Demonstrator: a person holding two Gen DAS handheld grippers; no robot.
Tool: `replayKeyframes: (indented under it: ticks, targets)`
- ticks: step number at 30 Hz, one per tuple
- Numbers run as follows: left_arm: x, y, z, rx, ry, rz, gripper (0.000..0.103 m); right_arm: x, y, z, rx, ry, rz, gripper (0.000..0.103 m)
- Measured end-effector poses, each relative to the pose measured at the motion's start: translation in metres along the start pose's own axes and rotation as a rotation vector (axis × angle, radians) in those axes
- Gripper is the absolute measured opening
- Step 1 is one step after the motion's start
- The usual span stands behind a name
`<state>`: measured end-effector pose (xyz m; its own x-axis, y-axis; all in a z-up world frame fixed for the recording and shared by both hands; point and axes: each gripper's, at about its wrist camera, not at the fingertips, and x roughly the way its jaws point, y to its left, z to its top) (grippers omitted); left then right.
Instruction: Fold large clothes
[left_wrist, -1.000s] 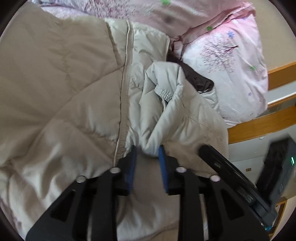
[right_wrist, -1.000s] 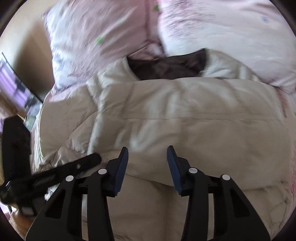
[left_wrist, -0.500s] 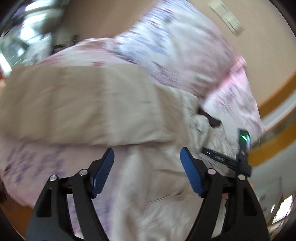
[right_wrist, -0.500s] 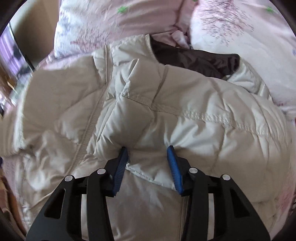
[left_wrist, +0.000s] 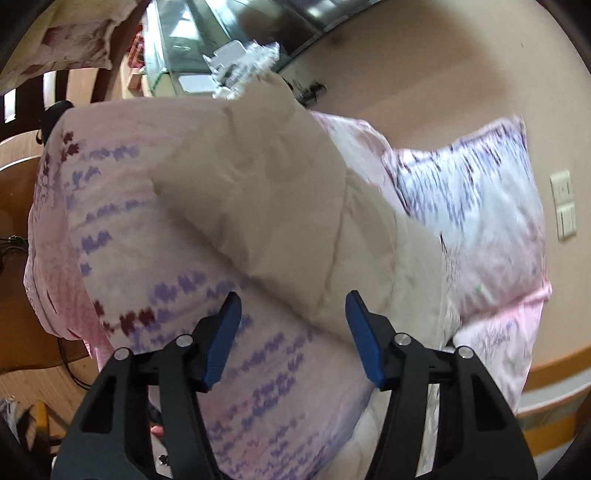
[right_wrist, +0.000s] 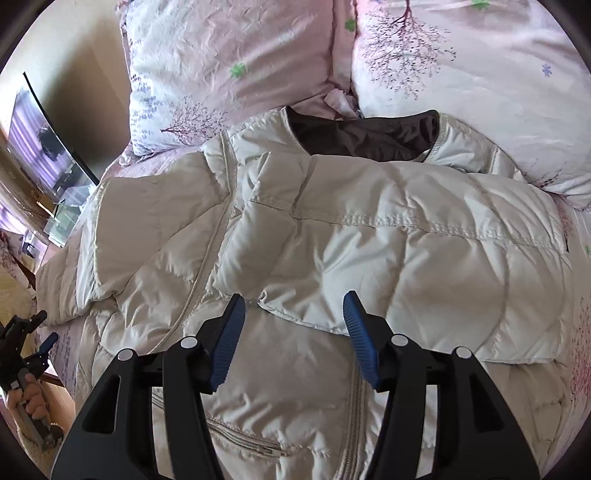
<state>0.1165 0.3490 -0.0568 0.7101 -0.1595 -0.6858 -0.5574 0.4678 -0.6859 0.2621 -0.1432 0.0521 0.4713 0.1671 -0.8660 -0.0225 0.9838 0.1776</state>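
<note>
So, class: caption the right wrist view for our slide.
Open right hand-held gripper over cream puffer jacket on pink bedding.

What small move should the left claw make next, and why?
Probably bring the left claw in to grip the unfolded sleeve: the other sleeve already lies across the jacket, and the left claw is open and empty.

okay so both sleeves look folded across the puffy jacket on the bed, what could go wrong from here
The right gripper has just been opening, nothing pinched, so the folded sleeve lies free; being puffy, it may spring back open.
The left gripper hangs open beyond the jacket's edge, over the bedsheet; a grab there might pinch sheet along with jacket.
The pillows touch the collar and may snag the next fold.
</note>
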Motion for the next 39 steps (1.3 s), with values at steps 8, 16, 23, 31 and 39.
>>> replayKeyframes:
  ticks: [8,16,23,31,39]
  targets:
    - [0.009,0.014,0.024,-0.091,-0.065,0.023,0.018,-0.003,-0.021,-0.004,0.039,-0.005,-0.016,0.057]
    - [-0.028,-0.046,0.046,0.058,-0.170,-0.099,0.006,-0.017,-0.046,-0.008,0.077,-0.045,-0.034,0.058]
    - [-0.055,-0.139,0.033,0.271,-0.238,-0.228,0.006,-0.030,-0.067,-0.011,0.116,-0.084,-0.035,0.059]
    - [-0.054,-0.218,-0.015,0.489,-0.178,-0.342,0.006,-0.039,-0.089,-0.015,0.164,-0.107,-0.034,0.059]
    - [0.002,-0.295,-0.126,0.781,0.116,-0.464,0.006,-0.057,-0.113,-0.020,0.228,-0.162,-0.038,0.059]
